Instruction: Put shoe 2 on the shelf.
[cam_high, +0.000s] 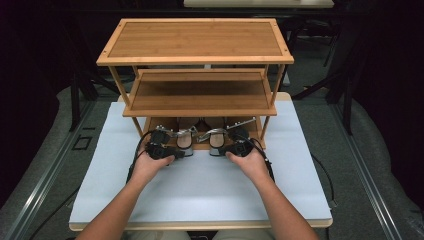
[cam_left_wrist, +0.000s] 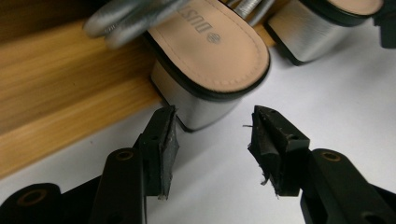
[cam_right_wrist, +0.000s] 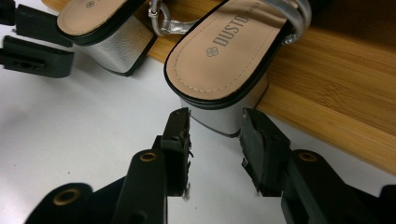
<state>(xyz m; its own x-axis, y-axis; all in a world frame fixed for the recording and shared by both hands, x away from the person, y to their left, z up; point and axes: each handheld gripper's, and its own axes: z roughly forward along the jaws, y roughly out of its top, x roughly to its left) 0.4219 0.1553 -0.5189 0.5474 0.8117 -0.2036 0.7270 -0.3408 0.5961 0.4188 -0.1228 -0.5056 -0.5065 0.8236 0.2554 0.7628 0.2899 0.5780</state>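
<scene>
Two silver block-heel sandals with tan insoles lie on the bottom shelf (cam_high: 252, 131) of a bamboo rack (cam_high: 200, 97), their heels over its front edge. The left sandal (cam_high: 184, 140) (cam_left_wrist: 210, 51) has its heel just ahead of my left gripper (cam_high: 181, 151) (cam_left_wrist: 213, 114), whose jaws stand open on either side of the heel without pressing it. The right sandal (cam_high: 216, 140) (cam_right_wrist: 219, 51) has its heel between the open jaws of my right gripper (cam_high: 224, 150) (cam_right_wrist: 215, 114), and the pads stand close beside it. In the right gripper view the left sandal (cam_right_wrist: 102, 28) and left gripper (cam_right_wrist: 32, 42) sit at the upper left.
The rack has three bamboo shelves; the top one (cam_high: 195, 40) and middle one (cam_high: 200, 95) hold nothing. It stands at the back of a white mat (cam_high: 200, 185) on the table. A person's forearms come in from the bottom, and cables trail from both grippers.
</scene>
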